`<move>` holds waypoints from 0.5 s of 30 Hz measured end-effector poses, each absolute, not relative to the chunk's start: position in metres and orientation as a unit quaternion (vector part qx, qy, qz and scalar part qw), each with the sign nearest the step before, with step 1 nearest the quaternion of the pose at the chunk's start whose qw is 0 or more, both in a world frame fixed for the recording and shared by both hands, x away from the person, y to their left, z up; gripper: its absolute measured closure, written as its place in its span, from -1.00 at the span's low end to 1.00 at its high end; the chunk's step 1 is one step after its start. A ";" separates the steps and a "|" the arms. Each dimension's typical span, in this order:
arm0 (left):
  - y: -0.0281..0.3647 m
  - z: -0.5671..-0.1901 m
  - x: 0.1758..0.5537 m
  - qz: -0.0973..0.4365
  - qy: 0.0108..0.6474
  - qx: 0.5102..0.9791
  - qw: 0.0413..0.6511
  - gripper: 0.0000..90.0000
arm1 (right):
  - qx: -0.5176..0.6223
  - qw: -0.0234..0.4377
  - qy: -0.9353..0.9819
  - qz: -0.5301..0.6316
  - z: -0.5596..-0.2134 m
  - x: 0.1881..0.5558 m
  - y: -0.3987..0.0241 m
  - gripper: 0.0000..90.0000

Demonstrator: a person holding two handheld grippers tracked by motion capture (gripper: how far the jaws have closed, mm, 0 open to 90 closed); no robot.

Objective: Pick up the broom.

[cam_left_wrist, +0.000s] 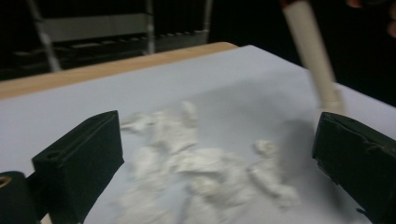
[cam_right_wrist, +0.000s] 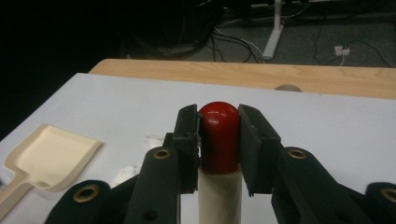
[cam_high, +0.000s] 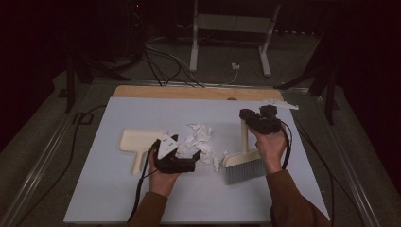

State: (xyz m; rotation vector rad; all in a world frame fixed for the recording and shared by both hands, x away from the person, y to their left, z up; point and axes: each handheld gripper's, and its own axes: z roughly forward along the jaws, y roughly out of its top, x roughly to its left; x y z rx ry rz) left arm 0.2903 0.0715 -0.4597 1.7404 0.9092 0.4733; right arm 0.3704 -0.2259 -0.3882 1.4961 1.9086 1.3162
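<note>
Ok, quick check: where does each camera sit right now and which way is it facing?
High view: above the near table edge, looking forward and down; both forearms show, the left gripper by the paper scraps.
Left gripper view: between its open jaws, facing the paper scraps and brush handle.
Right gripper view: along jaws clamped on the brush handle.
Shared: the dustpan shows in the high and right gripper views.

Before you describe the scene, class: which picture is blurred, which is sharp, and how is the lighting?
Left gripper view: the crumpled paper and brush handle are smeared. Right gripper view: sharp on the red handle tip. High view: dim, with dark surroundings and only the table lit.
</note>
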 end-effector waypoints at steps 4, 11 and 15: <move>0.048 -0.466 0.295 0.157 0.371 0.745 0.531 -0.87 | 0.524 0.192 0.683 0.472 -0.386 0.368 -0.220 0.58; 0.011 -0.480 0.303 0.076 0.357 0.770 0.523 -0.66 | 0.508 0.197 0.694 0.470 -0.382 0.363 -0.208 0.58; -0.004 -0.493 0.308 0.035 0.347 0.786 0.511 -0.26 | 0.505 0.195 0.696 0.472 -0.381 0.362 -0.204 0.58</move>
